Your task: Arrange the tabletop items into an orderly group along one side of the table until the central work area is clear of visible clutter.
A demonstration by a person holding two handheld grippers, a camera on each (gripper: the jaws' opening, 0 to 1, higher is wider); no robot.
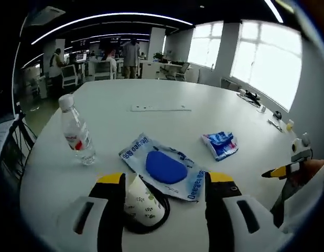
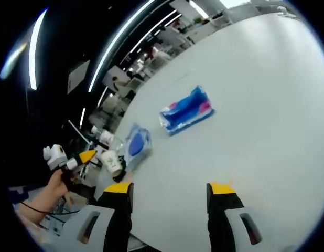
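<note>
A white paper cup with a green print leans tilted between the jaws of my left gripper, close to the left jaw; the jaws stand wide open around it. A dark ring lies under the cup. Just beyond lies a flat wipes pack with a blue lid, and further right a small blue and pink packet. A clear water bottle stands upright at the left. My right gripper hovers open over bare table, short of the blue and pink packet, with the wipes pack and cup beyond it.
A thin white strip lies further back on the white table. Small items sit along its right edge by the windows. Desks, chairs and standing people fill the room behind. A hand holds the other gripper at the right.
</note>
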